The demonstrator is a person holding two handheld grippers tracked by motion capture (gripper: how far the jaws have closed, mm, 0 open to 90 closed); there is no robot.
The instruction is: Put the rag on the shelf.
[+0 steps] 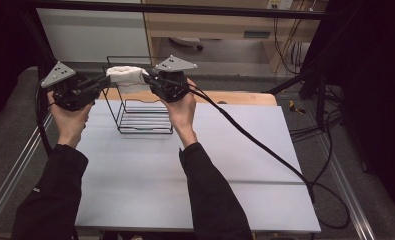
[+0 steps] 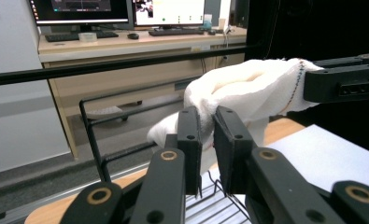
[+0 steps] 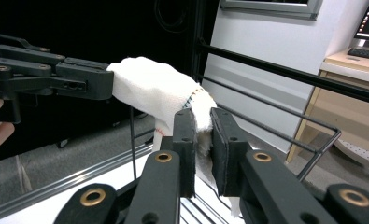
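A white cloth (image 1: pixel 126 76) hangs stretched between my two grippers, above a black wire rack (image 1: pixel 141 120) that stands at the back of the grey table (image 1: pixel 225 150). My left gripper (image 1: pixel 105 81) is shut on the cloth's left end, and my right gripper (image 1: pixel 146 79) is shut on its right end. In the left gripper view my own jaws (image 2: pixel 208 116) pinch a fold of the cloth (image 2: pixel 247 86), and the other gripper (image 2: pixel 343 83) grips its far end. The right gripper view has its jaws (image 3: pixel 202 120) clamped on the cloth (image 3: pixel 149 88), with the left gripper (image 3: pixel 74 80) holding the far end.
A thick black cable (image 1: pixel 255 142) trails from the right gripper across the table to its right edge. A black frame bar (image 2: pixel 117 65) runs behind the rack. Beyond it is a wooden desk (image 2: pixel 126 44) with monitors and keyboards. Metal rails flank the table.
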